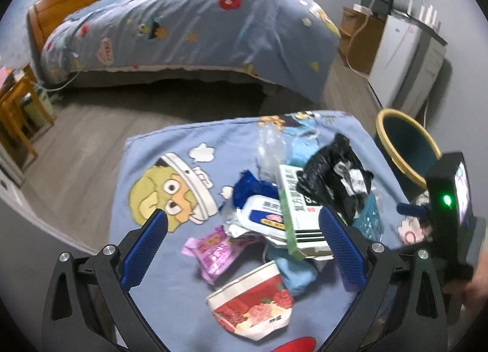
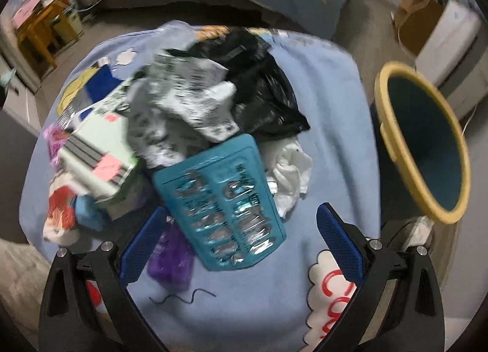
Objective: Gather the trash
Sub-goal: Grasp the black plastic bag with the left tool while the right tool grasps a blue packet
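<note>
Looking down the left wrist view first: left tool [image 1: 242, 239] hangs wide open, holding nothing, over a trash pile in the middle of the table [image 1: 170, 150], which has a blue cartoon cloth on it. Red-and-white paper cup [image 1: 253, 303] lies nearest, by the near edge, pink wrapper [image 1: 213, 252] just beside it. Seems like the picking stage, nothing grabbed yet.

Right wrist view: right tool [image 2: 241, 239] is spread open too, empty, tilted down over the teal blister pack [image 2: 221, 199]. Yellow-rimmed bin [image 2: 424, 141] sits off the table's right edge. Next move probably needs closing on the pack, then swinging toward the bin.
</note>
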A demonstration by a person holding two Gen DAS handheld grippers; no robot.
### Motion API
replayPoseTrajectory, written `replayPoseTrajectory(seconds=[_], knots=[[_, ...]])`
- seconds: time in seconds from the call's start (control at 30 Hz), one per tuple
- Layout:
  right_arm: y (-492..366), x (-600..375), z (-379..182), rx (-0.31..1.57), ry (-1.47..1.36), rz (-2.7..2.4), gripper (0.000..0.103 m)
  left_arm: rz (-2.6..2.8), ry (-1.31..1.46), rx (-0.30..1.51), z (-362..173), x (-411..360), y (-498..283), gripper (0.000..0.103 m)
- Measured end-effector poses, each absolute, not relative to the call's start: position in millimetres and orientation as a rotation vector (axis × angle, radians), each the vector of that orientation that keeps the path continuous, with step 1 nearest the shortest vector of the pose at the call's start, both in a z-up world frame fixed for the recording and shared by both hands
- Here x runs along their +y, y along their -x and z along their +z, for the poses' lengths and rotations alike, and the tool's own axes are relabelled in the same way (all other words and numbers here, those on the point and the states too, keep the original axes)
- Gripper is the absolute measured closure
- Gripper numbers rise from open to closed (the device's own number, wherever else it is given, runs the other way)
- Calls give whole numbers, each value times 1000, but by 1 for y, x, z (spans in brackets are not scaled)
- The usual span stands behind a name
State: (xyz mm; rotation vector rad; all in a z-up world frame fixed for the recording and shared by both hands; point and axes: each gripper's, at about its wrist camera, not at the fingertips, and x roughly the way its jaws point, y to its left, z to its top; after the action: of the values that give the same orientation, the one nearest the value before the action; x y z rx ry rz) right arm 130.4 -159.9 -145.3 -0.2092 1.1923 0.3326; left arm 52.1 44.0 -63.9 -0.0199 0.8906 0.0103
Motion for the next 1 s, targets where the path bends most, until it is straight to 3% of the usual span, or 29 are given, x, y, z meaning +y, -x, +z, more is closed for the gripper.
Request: replayPoseTrajectory(seconds=[0.1, 0.13, 0.2, 0.43, 0.53, 0.57, 0.73, 0.8, 0.93, 1.0], knots=[[-140, -163, -148, 1211, 187, 386, 11, -8, -15, 900, -69, 34, -56, 5], [-144, -164, -149, 1214, 182, 395, 16, -22, -6, 908, -70, 32, -57, 5], [-147, -169, -149, 1227, 129, 410, 36, -25, 4, 915, -71, 30, -60, 5], [-149, -186, -144, 1229, 56, 402, 78, -81, -42, 935, -71, 4, -85, 5], [-150, -194, -144, 1229, 30, 412, 81, -110, -75, 944, -75, -12, -97, 6], [-150, -198, -143, 1223, 7, 427, 89, -125, -85, 950, -77, -18, -103, 7], [-150, -204, -129, 1196, -64, 483, 96, -182, -99, 972, -86, -34, -129, 11], [-148, -204, -124, 1189, -67, 501, 100, -205, -96, 994, -92, -39, -139, 24], [-146, -207, -116, 1187, -55, 504, 103, -239, -65, 1032, -103, -43, -158, 29], [-147, -209, -114, 1184, -57, 509, 103, -245, -66, 1061, -111, -44, -168, 39]])
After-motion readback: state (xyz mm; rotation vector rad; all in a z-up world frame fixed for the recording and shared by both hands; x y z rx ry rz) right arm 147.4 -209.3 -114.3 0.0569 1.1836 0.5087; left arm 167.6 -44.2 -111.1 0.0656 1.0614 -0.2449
